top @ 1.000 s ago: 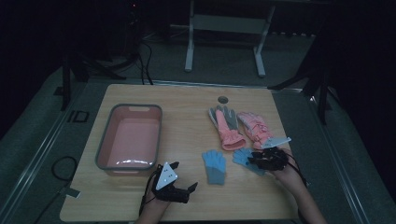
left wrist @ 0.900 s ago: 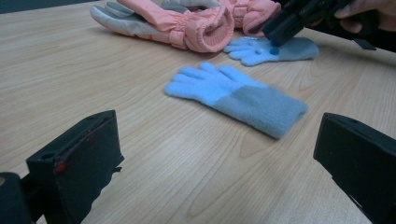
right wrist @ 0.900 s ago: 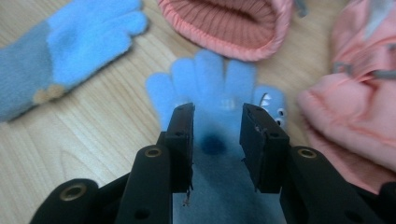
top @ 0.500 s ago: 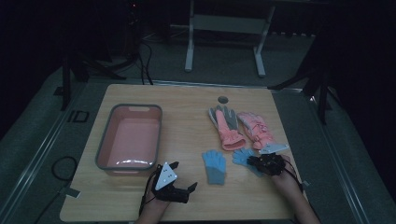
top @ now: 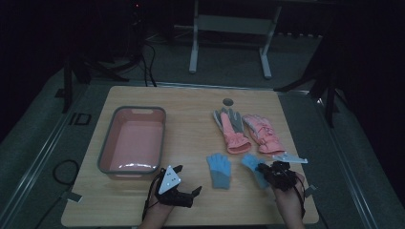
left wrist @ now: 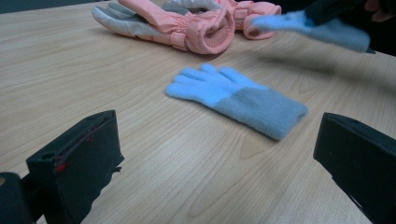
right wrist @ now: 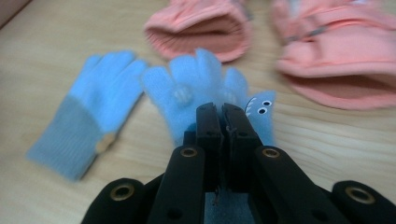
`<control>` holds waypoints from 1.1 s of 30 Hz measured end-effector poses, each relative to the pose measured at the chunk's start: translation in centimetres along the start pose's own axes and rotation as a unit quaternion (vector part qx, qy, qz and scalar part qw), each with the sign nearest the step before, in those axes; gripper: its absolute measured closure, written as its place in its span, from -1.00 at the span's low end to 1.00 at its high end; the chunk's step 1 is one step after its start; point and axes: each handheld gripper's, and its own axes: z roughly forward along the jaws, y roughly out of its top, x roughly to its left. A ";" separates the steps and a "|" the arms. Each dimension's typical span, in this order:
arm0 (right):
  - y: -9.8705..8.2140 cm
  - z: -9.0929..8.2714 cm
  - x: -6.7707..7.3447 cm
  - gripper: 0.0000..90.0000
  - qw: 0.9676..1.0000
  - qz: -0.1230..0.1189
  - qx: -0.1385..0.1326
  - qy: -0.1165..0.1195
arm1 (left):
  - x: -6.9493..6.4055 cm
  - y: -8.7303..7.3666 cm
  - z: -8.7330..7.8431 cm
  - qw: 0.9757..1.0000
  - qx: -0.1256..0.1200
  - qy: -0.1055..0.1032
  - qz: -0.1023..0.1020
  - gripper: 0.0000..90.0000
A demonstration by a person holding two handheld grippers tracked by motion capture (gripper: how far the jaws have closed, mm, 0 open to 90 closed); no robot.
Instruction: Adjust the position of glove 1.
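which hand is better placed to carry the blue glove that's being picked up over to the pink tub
Right. The right gripper is already shut on that blue glove. The left gripper sits open and empty, though nearer the pink tub.

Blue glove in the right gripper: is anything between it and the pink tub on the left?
Yes. The other blue glove lies flat on the table between the held blue glove and the pink tub. The left gripper sits open near the tub's front corner. The right gripper could lift over both.

Table point(top: 191, 100): light wood.
Left side: pink tub point(top: 133, 143) is set.
Right side: pink gloves point(top: 248, 131) are laid.
Near edge: blue glove point(top: 219, 169) is laid flat.
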 end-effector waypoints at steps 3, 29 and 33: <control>-0.4 -0.7 0.4 0.92 0.997 0.048 -0.022 -0.048 | 0.0 0.0 0.0 1.000 0.001 -0.001 0.003 -0.98; -2.2 2.2 -0.4 0.38 0.998 0.039 0.012 -0.047 | 0.0 0.0 0.0 1.000 0.001 -0.006 0.004 -0.98; -1.5 1.8 -1.3 0.35 1.000 0.005 0.021 -0.017 | 0.0 0.0 0.0 1.000 0.000 -0.007 0.002 -0.98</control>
